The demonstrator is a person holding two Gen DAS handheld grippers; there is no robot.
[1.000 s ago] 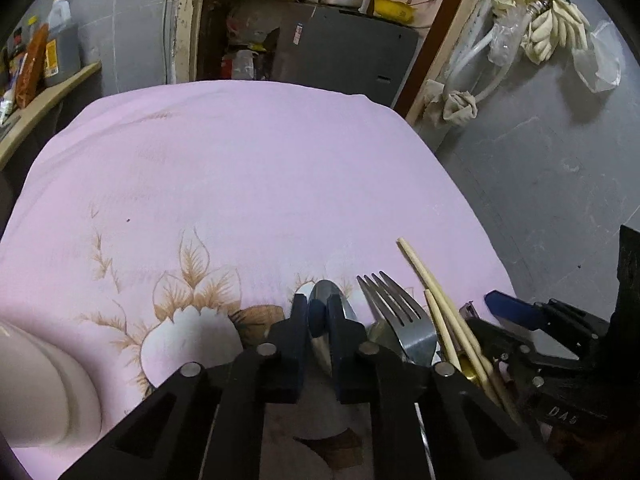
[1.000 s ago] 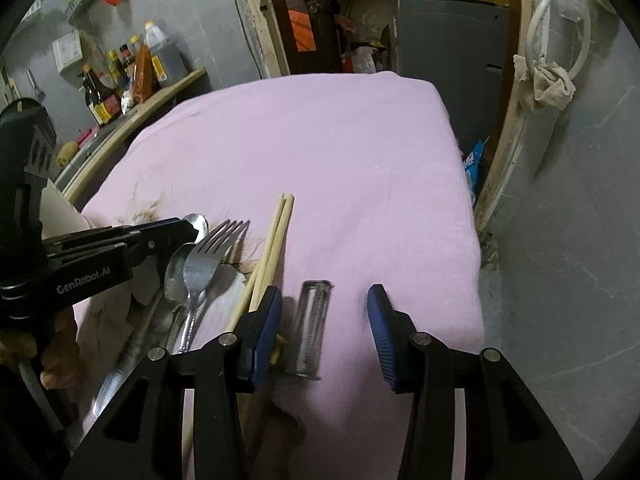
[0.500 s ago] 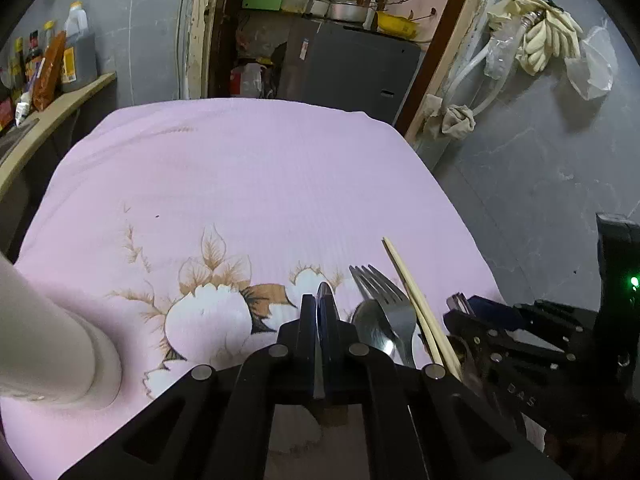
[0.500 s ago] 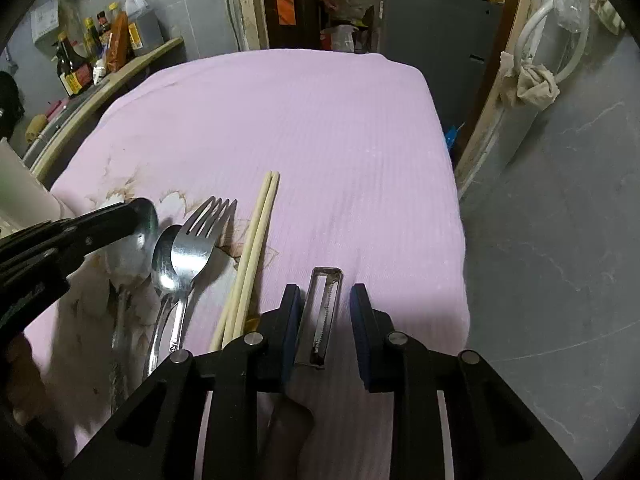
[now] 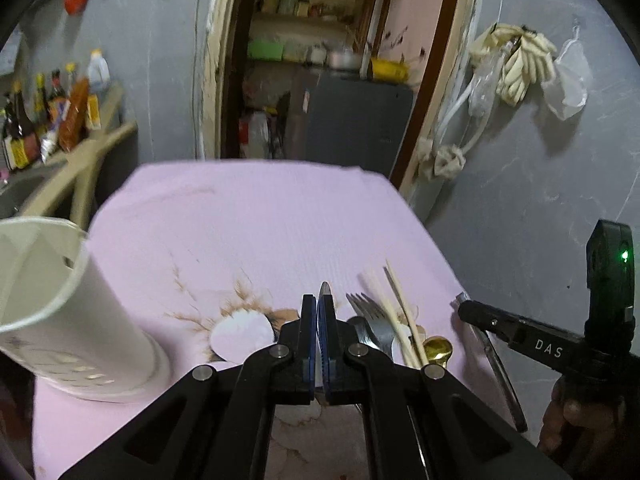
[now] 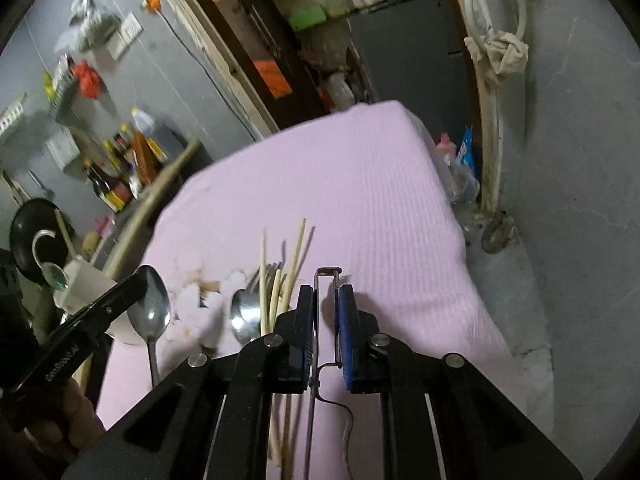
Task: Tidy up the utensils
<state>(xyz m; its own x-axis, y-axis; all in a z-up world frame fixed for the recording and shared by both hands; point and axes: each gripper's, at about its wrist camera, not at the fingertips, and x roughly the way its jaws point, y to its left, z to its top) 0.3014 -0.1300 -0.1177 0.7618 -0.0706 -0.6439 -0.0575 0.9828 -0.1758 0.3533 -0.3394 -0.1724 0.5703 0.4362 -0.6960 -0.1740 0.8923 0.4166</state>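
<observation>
At my far left a white utensil holder (image 5: 60, 312) stands upright on the pink flowered tablecloth (image 5: 260, 220), well apart from the cutlery. My left gripper (image 5: 319, 308) is pressed fully together on a steel spoon (image 6: 149, 310); from its own camera only the edge of the bowl pokes out between the blue pads, while the other camera shows the bowl and handle hanging clear above the cloth. To the right of that, still lying on the cloth, are a fork (image 5: 370, 316) resting over a second spoon (image 6: 244, 314), a bundle of pale chopsticks (image 5: 394, 304) just beside them, and a gold spoon (image 5: 438, 350) touching the chopsticks' near ends. Rightmost is my right gripper (image 6: 327, 312), whose jaws have just been closing; they now clamp the wire frame of a metal peeler (image 6: 326, 280), its head sticking out past my fingertips and raised off the cloth near the table's right edge.
</observation>
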